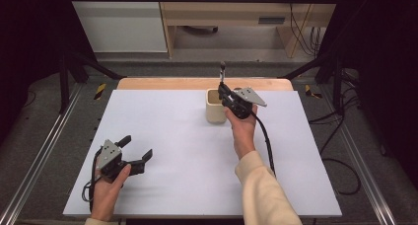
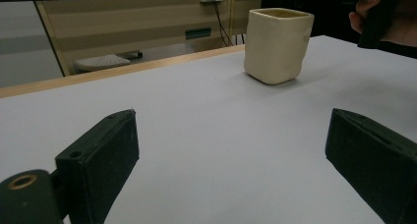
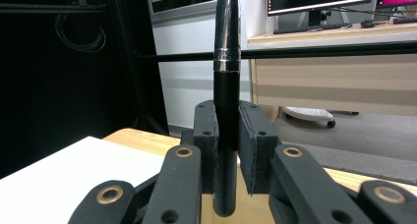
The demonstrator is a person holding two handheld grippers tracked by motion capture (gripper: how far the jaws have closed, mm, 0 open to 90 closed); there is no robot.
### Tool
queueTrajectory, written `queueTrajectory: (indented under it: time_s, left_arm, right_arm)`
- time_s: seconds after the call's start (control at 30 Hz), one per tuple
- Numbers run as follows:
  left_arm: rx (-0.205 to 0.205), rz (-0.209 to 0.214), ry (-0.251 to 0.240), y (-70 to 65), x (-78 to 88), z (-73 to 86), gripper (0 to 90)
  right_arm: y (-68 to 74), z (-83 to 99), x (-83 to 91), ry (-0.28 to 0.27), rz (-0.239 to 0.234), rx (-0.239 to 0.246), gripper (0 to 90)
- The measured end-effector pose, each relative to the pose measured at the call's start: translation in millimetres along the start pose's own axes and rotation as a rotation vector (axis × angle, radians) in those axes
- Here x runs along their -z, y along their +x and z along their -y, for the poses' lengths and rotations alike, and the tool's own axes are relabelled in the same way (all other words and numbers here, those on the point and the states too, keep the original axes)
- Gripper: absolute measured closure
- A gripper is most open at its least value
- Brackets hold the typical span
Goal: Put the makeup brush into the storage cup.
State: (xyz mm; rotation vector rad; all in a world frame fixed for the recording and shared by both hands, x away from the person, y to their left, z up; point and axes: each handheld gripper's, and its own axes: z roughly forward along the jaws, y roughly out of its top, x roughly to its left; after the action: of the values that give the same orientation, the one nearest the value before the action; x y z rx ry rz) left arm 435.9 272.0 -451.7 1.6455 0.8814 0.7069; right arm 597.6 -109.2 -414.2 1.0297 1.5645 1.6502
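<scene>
A black pen point(image 3: 226, 111) is pinched between the pads of the right tool point(image 1: 227, 97), which is held at the far middle of the worktop point(image 1: 172, 151), directly beside and partly over the cream cup point(image 1: 214, 106). In the right gripper view the pen's long axis is seen to stand upright, its lower end dropping below the jaws toward the cream rim visible just beneath them, while its upper, shiny section rises well above the pads. In the high view the pen's top is seen projecting above the tool over the right side of the cup's opening. The relation on which the coming move is judged to turn is therefore vertical: the cup lies straight below the pen tip, with the pen's axis in line with the cup's own upright axis, so that a lowering and release would appear to suffice; whether the tip is already inside the rim cannot be told. The left tool point(image 1: 134, 153) is held at the near left of the worktop, well apart from the cup, its jaws spread wide with nothing between them, pointed toward the cup point(image 2: 277, 44). The right hand is plainly the nearer to the cup
</scene>
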Motion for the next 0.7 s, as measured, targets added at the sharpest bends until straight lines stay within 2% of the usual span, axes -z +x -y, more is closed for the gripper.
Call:
queueTrajectory:
  time_s: [0.7]
  left_arm:
    - [-0.001,0.002,-0.002,-0.5,0.1,-0.3,5.4]
  right_arm:
    - [-1.3,9.8,-3.2,0.034,-0.004,0.014,79.2]
